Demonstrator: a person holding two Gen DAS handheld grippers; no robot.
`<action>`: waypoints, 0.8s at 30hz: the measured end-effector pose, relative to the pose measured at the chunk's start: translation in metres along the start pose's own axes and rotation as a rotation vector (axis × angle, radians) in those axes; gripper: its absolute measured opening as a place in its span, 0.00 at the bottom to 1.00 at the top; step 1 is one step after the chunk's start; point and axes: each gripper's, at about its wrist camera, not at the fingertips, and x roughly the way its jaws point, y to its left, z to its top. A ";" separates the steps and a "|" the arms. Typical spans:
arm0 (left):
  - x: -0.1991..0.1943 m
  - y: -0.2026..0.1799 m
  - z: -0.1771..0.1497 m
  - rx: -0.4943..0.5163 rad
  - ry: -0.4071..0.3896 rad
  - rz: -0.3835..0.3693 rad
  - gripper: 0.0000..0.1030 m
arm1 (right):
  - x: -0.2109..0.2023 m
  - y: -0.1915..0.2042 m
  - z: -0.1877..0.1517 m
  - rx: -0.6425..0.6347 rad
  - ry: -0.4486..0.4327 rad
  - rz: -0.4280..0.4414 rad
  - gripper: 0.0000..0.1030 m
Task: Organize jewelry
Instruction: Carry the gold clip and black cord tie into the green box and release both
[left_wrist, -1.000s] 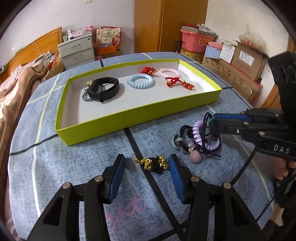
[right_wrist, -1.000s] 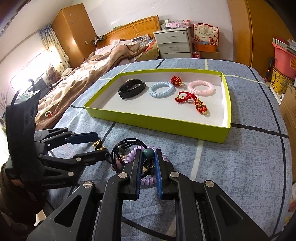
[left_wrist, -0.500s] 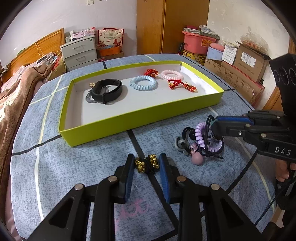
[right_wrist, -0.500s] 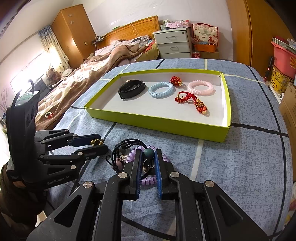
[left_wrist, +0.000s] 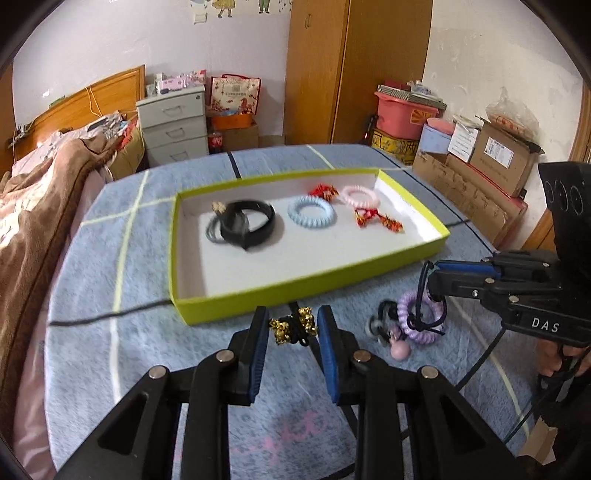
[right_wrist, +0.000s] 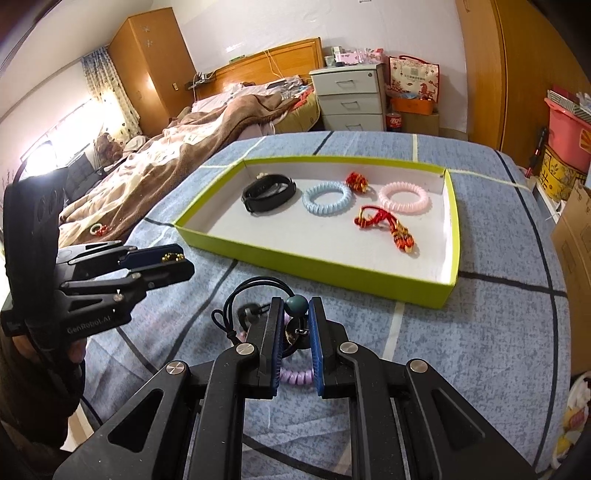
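We have our left gripper (left_wrist: 291, 326) clamped on a black tie with gold beads (left_wrist: 293, 326), lifted just near the green tray (left_wrist: 310, 295). Our right gripper (right_wrist: 295, 317) is closed on the tangle of bands (left_wrist: 413, 321) to the right, a green bead (right_wrist: 296, 305) between its jaws. We judge the carry to be in hand; next we need to clear the near wall and release among the bracelets.

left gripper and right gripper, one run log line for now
left gripper: shut on gold tie, lifted | right gripper: shut on green bead | tray: five-plus items
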 end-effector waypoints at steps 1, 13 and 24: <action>-0.001 0.002 0.004 0.000 -0.004 0.005 0.27 | 0.000 0.001 0.003 -0.003 -0.003 -0.001 0.13; 0.019 0.035 0.047 -0.054 -0.007 0.006 0.27 | 0.010 -0.007 0.046 -0.003 -0.024 -0.029 0.13; 0.059 0.047 0.052 -0.066 0.066 0.018 0.27 | 0.063 -0.014 0.074 -0.001 0.056 -0.062 0.13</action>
